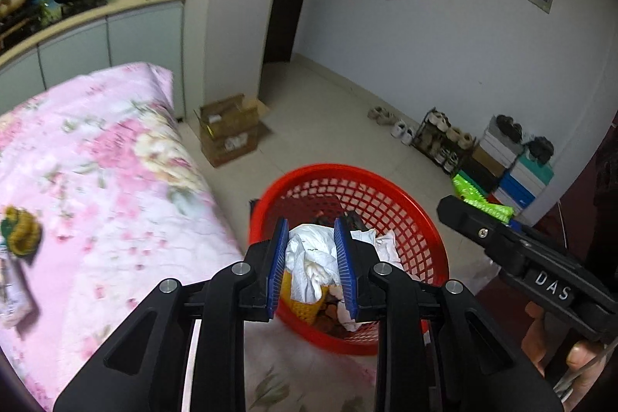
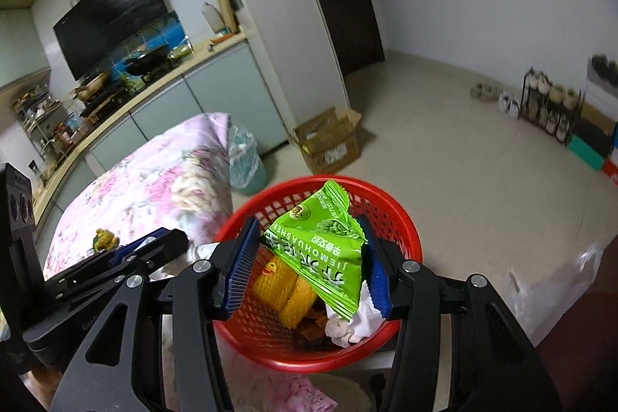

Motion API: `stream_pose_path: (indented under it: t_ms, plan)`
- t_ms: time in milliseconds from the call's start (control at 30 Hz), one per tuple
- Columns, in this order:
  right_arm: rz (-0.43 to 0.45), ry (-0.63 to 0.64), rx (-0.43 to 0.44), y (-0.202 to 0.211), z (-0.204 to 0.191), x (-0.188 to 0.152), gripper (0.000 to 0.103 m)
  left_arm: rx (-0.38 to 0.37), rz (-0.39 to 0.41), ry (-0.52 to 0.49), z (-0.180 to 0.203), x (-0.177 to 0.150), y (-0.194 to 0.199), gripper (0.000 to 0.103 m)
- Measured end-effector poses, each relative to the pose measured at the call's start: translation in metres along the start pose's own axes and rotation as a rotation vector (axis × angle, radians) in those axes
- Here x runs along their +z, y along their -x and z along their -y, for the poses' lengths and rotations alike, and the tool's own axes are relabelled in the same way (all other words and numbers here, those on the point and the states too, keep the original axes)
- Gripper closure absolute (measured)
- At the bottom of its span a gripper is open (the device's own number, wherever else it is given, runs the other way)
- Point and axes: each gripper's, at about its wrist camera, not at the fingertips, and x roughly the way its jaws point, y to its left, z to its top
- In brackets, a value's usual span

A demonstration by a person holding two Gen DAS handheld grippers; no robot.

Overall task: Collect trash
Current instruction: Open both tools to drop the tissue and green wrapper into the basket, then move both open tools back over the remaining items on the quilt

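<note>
I read the left tongs (image 1: 311,257) at lower centre of the left wrist view, blue pads a moderate gap apart, with crumpled white paper (image 1: 309,263) showing between them; whether the pads grip that paper or it simply lies in the basket below, I cannot tell. The round red plastic mesh basket (image 1: 421,219) sits on the floor just beside the pink floral bedcover (image 1: 116,180), holding white paper and a yellow mesh piece. In the right wrist view the right tongs (image 2: 309,263) are part open, and a bright green foil snack packet (image 2: 324,250) sits between the blue pads (image 2: 241,265), its right edge against the right-hand pad, its left edge close to the left-hand pad; contact there is unclear. The packet hangs directly over the basket (image 2: 405,215), above a yellow mesh fruit sleeve (image 2: 282,292) and a pale wad. A small yellow-green scrap (image 2: 103,239) lies on the bedcover (image 2: 154,180) at left centre. A brown cardboard box (image 2: 328,141) stands on the floor beyond the basket.
</note>
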Motion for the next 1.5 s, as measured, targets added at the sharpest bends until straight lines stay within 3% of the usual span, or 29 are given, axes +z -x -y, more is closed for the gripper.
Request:
stream_pose_path:
  t_ms: [233,300,333,433,500,600,1067,1500]
  plan:
    - [-0.070,-0.060,-0.004,-0.028,0.018,-0.002,0.053,-0.021,-0.082,0.020,-0.001,-0.007,-0.038,0.079]
    - [-0.089,-0.075,-0.001,-0.034,0.022,-0.004,0.047,-0.024,-0.096,0.032,-0.004,-0.008,-0.044,0.076]
    - [-0.096,-0.086,0.005,-0.035,0.023,-0.005,0.045,-0.029,-0.100,0.040,-0.005,-0.008,-0.045,0.072]
    - [-0.115,-0.106,0.018,-0.038,0.026,-0.005,0.044,-0.043,-0.110,0.068,-0.010,-0.006,-0.045,0.047]
    - [-0.113,-0.129,0.030,-0.038,0.031,-0.005,0.034,-0.038,-0.093,0.075,-0.014,-0.004,-0.040,0.043]
    - [-0.093,-0.142,0.029,-0.030,0.033,-0.003,0.031,-0.023,-0.061,0.088,-0.020,-0.002,-0.026,0.035]
    - [0.096,0.041,-0.040,0.019,-0.015,0.002,0.031,0.104,0.090,0.077,-0.035,-0.005,0.051,0.029]
    - [0.142,0.159,0.027,0.040,-0.066,-0.013,0.031,0.215,0.138,0.118,-0.064,-0.028,0.102,0.029]
